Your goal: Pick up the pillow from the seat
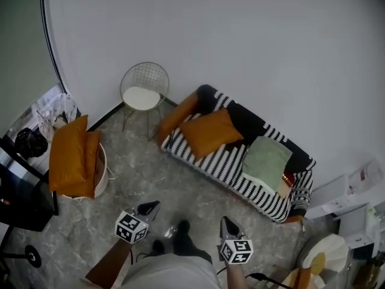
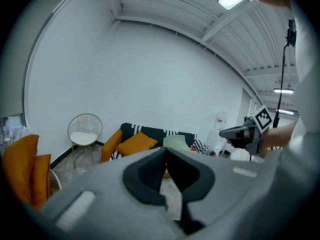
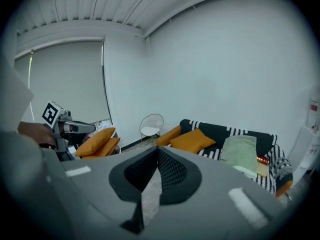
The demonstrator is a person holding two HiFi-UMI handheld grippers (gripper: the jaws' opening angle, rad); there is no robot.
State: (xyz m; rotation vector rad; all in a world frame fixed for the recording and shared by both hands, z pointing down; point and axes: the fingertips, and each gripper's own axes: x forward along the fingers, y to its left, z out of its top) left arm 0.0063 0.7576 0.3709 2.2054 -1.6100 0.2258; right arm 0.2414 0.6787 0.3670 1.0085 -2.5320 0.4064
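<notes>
Grippers low, close to my body: left gripper [image 1: 150,207] and right gripper [image 1: 226,221] both pinched fully together, nothing between jaws in either gripper view. I read this as approach stance, since sofa [image 1: 224,166] sits well apart across floor, nothing within reach. Orange pillow [image 1: 209,132] lies on seat, tilted against black backrest; square, plump, pointed corners, looks soft. Second orange cushion [image 1: 178,114] leans at sofa end near wire chair [image 1: 144,89]; pale green cushion [image 1: 266,160] lies farther along seat. Jaws need opening before any grasp, I reckon.
</notes>
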